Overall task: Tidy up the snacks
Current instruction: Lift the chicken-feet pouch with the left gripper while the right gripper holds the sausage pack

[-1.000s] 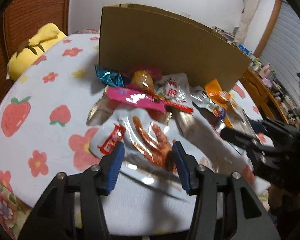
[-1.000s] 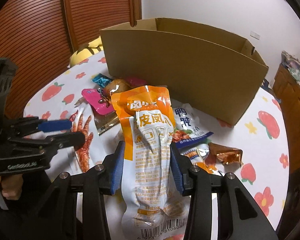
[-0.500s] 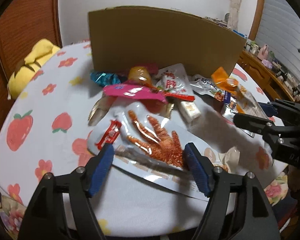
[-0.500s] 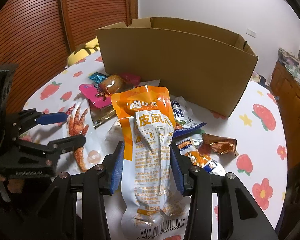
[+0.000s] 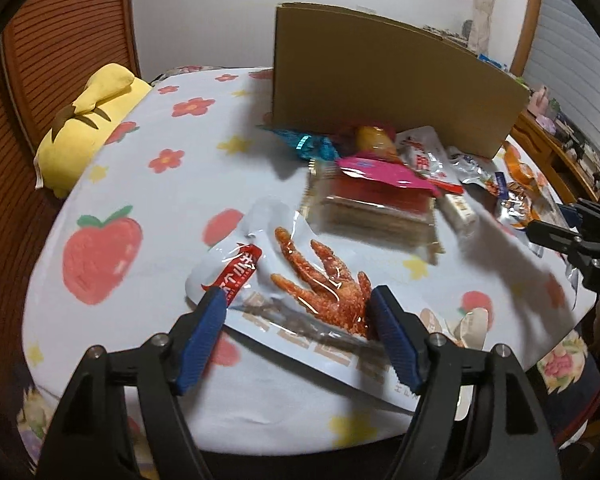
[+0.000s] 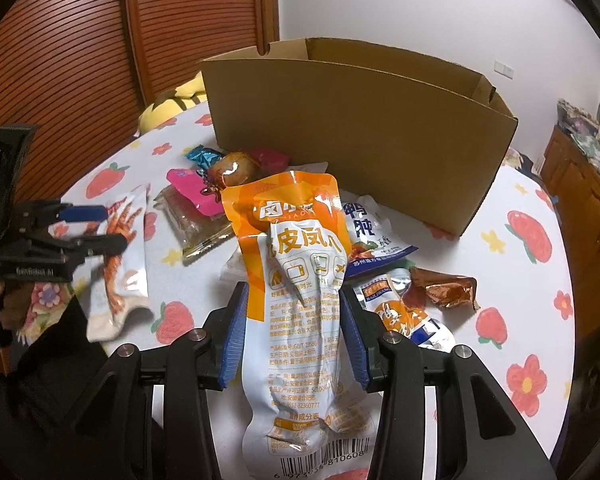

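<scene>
Orange snack pouch [image 6: 296, 280] sits clamped in the right hand-held gripper [image 6: 294, 336]; left hand-held gripper [image 5: 296, 330] spread wide over the chicken-feet packet [image 5: 300, 280].

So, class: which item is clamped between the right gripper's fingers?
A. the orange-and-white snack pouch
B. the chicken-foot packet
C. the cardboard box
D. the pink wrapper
A: in the right wrist view the right gripper has both blue pads pressed against the orange-and-white snack pouch.

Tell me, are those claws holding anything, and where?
The right gripper pinches the orange and white pouch across its middle. The left gripper is open around the chicken-feet packet, gripping nothing.
</scene>
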Available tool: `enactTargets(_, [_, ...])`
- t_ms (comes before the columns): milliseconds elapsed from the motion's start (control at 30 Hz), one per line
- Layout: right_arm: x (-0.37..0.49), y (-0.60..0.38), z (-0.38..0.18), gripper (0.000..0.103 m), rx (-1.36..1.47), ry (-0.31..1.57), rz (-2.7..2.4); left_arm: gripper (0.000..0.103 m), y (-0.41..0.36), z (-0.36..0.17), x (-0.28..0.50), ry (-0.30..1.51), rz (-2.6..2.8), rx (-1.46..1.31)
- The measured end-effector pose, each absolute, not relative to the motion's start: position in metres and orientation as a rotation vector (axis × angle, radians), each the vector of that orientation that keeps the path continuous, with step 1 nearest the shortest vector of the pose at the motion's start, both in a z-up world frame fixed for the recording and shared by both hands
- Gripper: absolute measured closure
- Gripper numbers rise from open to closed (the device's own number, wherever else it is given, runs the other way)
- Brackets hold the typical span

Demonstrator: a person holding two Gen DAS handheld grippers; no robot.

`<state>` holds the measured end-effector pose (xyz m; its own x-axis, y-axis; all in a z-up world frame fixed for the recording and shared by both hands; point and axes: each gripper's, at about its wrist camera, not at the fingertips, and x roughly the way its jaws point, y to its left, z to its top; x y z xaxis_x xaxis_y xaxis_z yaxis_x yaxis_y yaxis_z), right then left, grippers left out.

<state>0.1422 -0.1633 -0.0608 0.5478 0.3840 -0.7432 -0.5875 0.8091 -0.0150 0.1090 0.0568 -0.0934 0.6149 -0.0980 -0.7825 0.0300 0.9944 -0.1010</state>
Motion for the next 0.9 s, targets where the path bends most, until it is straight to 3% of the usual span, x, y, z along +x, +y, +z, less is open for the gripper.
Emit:
enactTargets(200, [0.141, -0.162, -0.061, 0.058, -0.276, 0.807, 0.586, 0.028, 0.088, -0.089, 0.124, 0.928, -0.025, -0.044])
enactTargets(533, [0.14, -0.161, -0.063, 0.058, -0.273, 0.81, 0.591, 0.029, 0.113, -0.083, 0.092, 0.945, 0.0, -0.238])
enactTargets(900, [0.139, -0.159, -0.062, 0.057, -0.268, 0.805, 0.596, 0.028, 0.094, -0.092, 0.129, 0.991, -0.007, -0.311])
